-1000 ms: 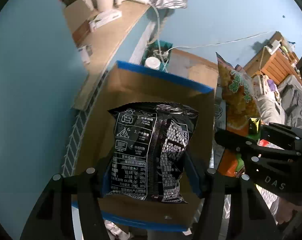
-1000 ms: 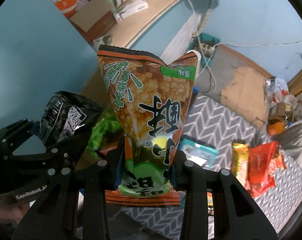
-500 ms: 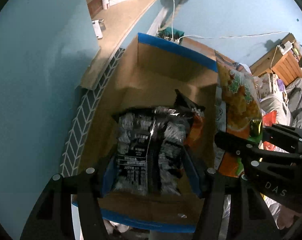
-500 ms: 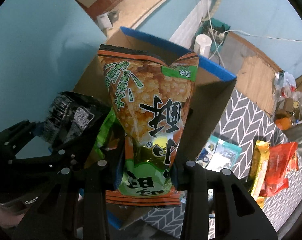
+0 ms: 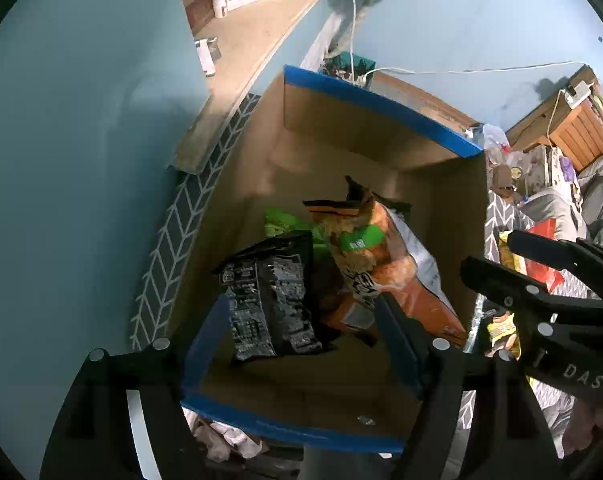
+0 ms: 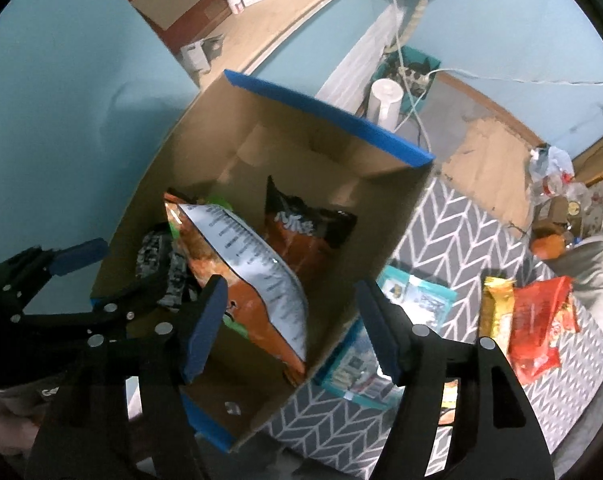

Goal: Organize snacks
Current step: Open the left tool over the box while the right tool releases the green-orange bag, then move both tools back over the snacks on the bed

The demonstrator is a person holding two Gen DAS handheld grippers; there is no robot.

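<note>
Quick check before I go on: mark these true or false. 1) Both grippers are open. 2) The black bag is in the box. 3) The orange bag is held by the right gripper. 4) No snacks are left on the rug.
1) True: left gripper and right gripper hold nothing.
2) True: black bag lies inside the box.
3) False: orange bag is loose in the box.
4) False: a red pack and others lie on the rug.

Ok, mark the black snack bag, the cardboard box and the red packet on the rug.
black snack bag (image 5: 271,300), left wrist view, printed back panel.
cardboard box (image 6: 325,106), right wrist view, blue-taped far rim.
red packet (image 6: 541,316), right wrist view, middle of wrapper.
</note>
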